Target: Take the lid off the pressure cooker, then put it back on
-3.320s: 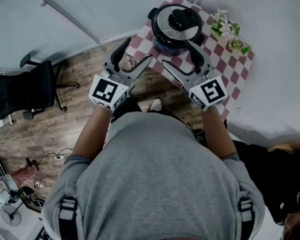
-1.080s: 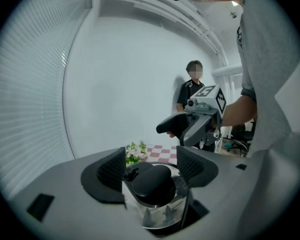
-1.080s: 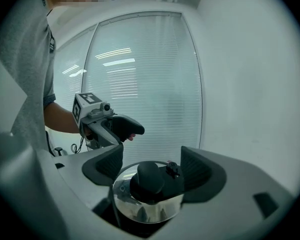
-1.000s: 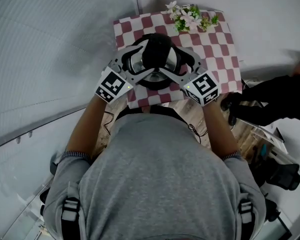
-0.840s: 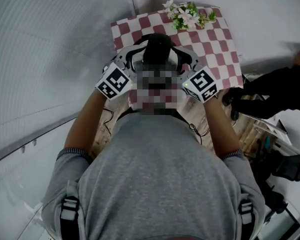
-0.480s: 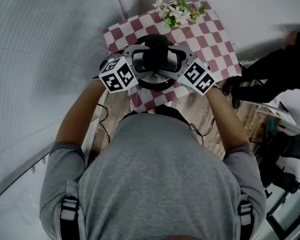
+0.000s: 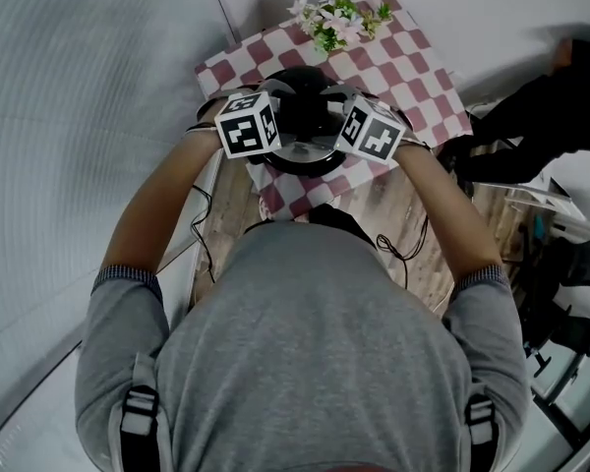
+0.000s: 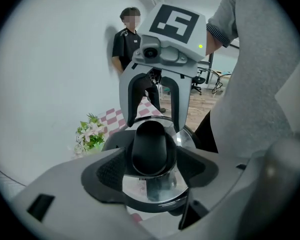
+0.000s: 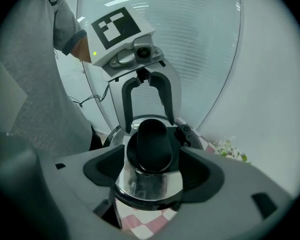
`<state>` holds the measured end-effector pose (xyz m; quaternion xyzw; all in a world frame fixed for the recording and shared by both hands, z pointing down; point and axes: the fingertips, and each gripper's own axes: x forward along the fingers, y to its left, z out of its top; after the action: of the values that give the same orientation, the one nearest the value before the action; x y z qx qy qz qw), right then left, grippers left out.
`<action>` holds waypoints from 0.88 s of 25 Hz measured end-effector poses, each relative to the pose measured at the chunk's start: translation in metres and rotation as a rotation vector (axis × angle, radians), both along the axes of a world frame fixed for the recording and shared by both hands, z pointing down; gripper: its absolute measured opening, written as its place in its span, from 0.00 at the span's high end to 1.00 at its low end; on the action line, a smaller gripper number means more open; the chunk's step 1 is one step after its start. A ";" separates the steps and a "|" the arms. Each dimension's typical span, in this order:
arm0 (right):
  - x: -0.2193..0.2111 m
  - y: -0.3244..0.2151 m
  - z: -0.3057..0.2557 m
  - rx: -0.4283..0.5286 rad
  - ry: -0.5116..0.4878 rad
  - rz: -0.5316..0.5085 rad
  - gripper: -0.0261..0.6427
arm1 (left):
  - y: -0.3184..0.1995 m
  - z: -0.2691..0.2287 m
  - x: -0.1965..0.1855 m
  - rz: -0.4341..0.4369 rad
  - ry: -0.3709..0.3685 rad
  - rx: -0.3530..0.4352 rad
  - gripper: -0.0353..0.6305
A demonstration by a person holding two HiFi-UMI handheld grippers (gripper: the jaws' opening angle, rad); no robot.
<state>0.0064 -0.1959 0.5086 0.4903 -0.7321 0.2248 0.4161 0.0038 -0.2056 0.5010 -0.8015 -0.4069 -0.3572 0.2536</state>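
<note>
the pressure cooker [image 7: 297,160] stands on the near half of a small tabletop [image 7: 418,62] covered in red and white checks, and its steel lid [image 9: 150,186] sits on the pot with the black knob [image 8: 150,146] upright at its middle

the person holds one tool at each side of the cooker, both pointed steeply down and towards each other. the left hand-held gripper [image 8: 151,160] comes in from the left with its jaws wide apart: the knob stands between the two dark ribbed pads [image 8: 107,173], a gap shows on either side of it, and the shiny lid fills the space below. the right hand-held gripper [image 9: 151,161] faces it from the right, jaws just as wide, with the same knob between them and not pressed by either pad. whether any pad touches the lid's rim cannot be told. each tool's fingers show in the other's view, standing just beyond the knob over the lid's far side. in the head view the two marker cubes [image 7: 248,123] cover most of the lid

a bunch of pink and white flowers [image 7: 332,16] lies at the far edge of the tabletop, well apart from the cooker. a bystander in black [image 8: 126,44] stands by the white wall beyond it, and cables [image 7: 398,249] trail over the wooden floor [image 7: 231,200] near the person's feet
</note>
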 end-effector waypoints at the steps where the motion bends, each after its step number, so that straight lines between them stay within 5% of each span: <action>1: 0.000 0.000 0.002 -0.019 0.004 -0.007 0.44 | 0.000 0.002 0.000 0.006 -0.017 0.008 0.44; 11: 0.000 -0.003 0.024 -0.149 0.013 -0.054 0.47 | 0.007 0.021 -0.001 0.096 -0.149 0.084 0.44; 22: 0.000 -0.006 0.036 -0.243 -0.028 -0.104 0.52 | 0.007 0.035 0.007 0.085 -0.216 0.078 0.49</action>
<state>0.0062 -0.2023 0.5448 0.3944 -0.7297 0.2965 0.4733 0.0107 -0.1983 0.5360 -0.7297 -0.4515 -0.4461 0.2542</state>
